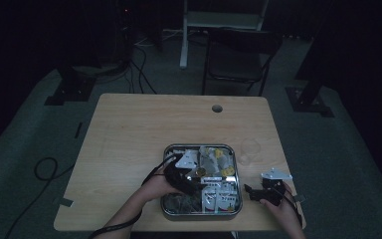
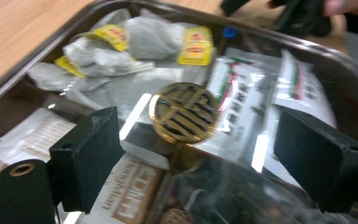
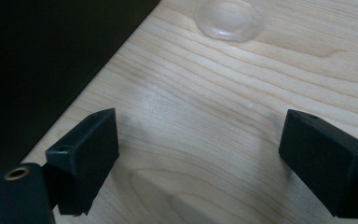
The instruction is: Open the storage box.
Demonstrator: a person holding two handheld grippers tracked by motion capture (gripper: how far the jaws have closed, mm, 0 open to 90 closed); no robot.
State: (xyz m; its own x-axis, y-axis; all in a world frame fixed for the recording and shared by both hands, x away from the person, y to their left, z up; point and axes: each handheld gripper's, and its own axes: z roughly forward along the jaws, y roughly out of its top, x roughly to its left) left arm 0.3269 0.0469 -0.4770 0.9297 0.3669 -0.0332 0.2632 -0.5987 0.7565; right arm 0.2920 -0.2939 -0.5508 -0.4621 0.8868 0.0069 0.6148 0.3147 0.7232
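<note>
Left gripper view: two black jaws rise from the bottom corners, spread apart with nothing pressed between them. Centred between them is a round gold coin-like disc (image 2: 184, 112) with a cut-out pattern. It lies on paper sachets inside a dark metal tray (image 2: 37, 56), in the middle of the frame. The left gripper (image 2: 200, 154) appears set to pick up this disc. To do it well, the jaws should probably drop lower so both pads meet the disc's edge, not the slippery white sachet (image 2: 242, 107) under it, then close squarely.

Crowding the disc are grey tea bags with yellow tags (image 2: 196, 45) in the upper centre and a brown-printed packet (image 2: 130, 196) at lower centre. Any of these could get pinched along with it.

In the high view, the tray (image 1: 167, 164) sits at lower centre of a pale wooden table (image 1: 144, 124), with the left gripper (image 1: 189, 175) over it. The right gripper (image 1: 251, 191) rests at lower right, jaws wide and empty. A clear plastic cup (image 1: 249, 148) stands near the tray's right side, and a folding chair (image 1: 238, 55) at the top.
</note>
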